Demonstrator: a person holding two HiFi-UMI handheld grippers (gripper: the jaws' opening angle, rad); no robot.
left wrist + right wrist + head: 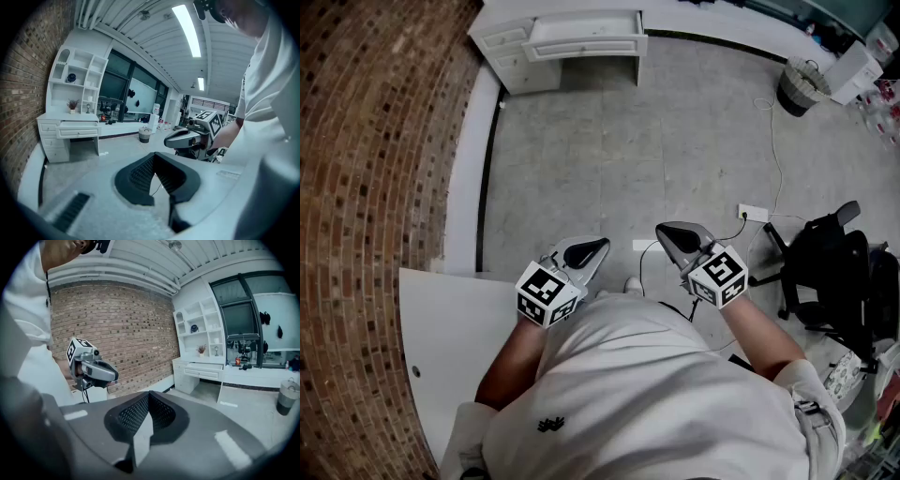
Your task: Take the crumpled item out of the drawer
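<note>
The white desk [517, 67] stands far off by the wall, its wide drawer [586, 37] pulled out a little. The same drawer [77, 132] shows in the left gripper view and again [204, 373] in the right gripper view. No crumpled item can be seen from here. My left gripper [591, 251] and right gripper [672, 234] hover close to the person's body, side by side over the grey floor. The left gripper [153, 157] is shut with nothing in it. The right gripper [148, 396] is also shut and holds nothing.
A brick wall [366, 141] runs along the left. A white board [450, 328] lies low at the left. A black chair [839, 272] and a power strip [753, 213] with cables sit at the right. A bin [803, 84] stands at the back right.
</note>
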